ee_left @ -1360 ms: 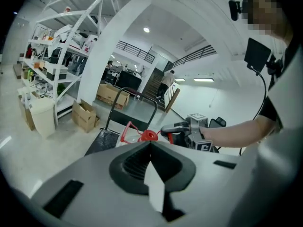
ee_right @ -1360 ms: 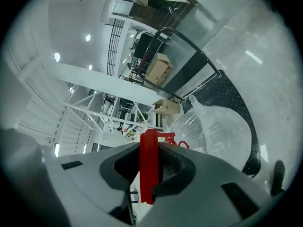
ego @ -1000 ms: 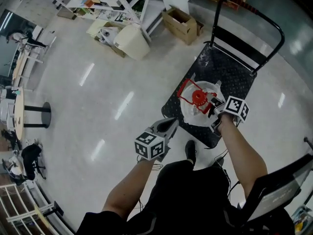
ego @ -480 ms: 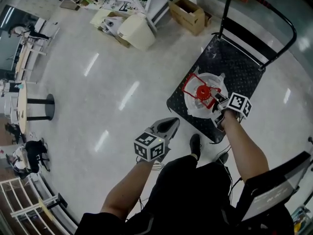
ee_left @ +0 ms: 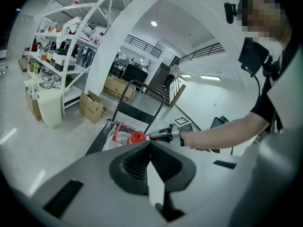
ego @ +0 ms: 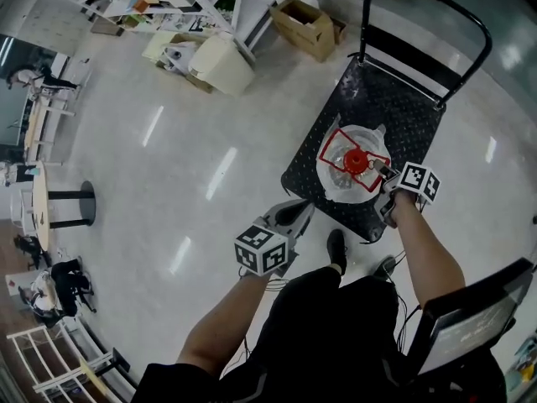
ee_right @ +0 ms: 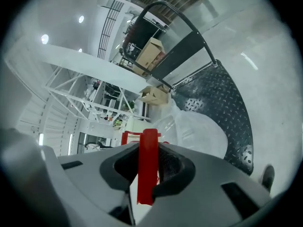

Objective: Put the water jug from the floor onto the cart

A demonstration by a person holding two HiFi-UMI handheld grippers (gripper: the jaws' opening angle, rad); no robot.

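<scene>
Nearest the person, at about 6 o'clock in the head view, the left hand-held gripper [ego: 295, 212] hangs over the pale polished floor [ego: 168, 183]. Its own view shows it clenched on nothing, and it has hardly shifted in the last second.

Further out, at about 3 o'clock, the right hand-held gripper [ego: 382, 173] is grasping the red handle [ee_right: 148, 160] of the large, clear plastic water jug [ego: 336, 179] with the red cap. The red bar stands pinched between its jaws.

What has changed is on this side. A second ago the water jug hung at the near edge of the cart. Since then the right arm has carried it inward and lowered it, so it now sits toward the middle of the black, diamond-plate platform cart [ego: 394, 107], at about 1 o'clock. It looks to be resting on the deck, though the frames do not settle that contact. If it is, only letting go of the handle is left.

Beyond, at 12 o'clock, an open cardboard box [ego: 306, 28] lies on the floor. A cream plastic bin [ego: 225, 65] lies at 11 o'clock.
</scene>
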